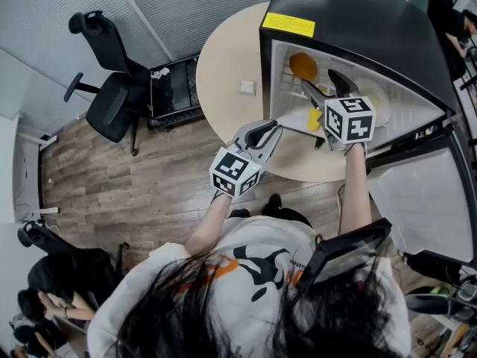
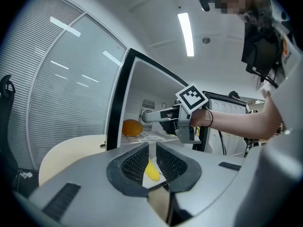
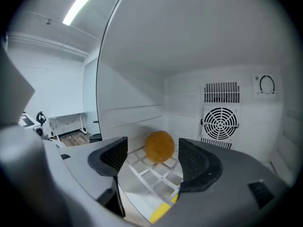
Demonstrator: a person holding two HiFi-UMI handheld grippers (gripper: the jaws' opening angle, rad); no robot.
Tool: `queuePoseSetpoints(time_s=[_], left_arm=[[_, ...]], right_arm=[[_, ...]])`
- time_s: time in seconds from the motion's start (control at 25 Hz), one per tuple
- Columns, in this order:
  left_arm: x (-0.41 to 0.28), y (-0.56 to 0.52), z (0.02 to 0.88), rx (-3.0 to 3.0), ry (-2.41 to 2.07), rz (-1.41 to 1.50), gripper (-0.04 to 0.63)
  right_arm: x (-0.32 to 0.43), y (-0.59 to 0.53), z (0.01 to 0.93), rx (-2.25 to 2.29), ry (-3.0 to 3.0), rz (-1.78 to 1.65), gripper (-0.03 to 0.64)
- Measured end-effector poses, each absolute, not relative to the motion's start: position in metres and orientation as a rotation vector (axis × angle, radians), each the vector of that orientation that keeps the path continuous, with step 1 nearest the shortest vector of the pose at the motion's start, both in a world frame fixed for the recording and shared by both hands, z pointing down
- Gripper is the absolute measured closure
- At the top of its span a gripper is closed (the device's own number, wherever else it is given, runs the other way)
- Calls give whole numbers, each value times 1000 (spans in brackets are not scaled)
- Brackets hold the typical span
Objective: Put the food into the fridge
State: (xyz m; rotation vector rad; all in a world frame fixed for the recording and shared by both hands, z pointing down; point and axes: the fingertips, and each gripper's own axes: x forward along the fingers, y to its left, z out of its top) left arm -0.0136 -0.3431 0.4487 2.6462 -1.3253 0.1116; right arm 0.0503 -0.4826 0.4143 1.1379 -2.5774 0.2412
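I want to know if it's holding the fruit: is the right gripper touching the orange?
Apart. The right gripper view shows the right gripper open, the orange resting on the shelf beyond its jaws, with white shelf showing on both sides.

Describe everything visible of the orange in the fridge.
The orange is a round, dull-orange fruit, whole and unpeeled, with a faintly pitted skin. It sits on the white grid shelf inside the open fridge, toward the back. Only the shelf touches it. The right gripper is in front of it with its jaws apart, clear of the fruit.
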Motion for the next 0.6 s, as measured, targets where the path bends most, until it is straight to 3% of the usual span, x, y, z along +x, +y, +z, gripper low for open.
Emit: queuePoseSetpoints(time_s=[0.6], left_arm=[[-30, -322, 446, 2686, -1248, 113, 554]], right_arm=[[55, -383, 403, 1315, -2678, 403, 278]])
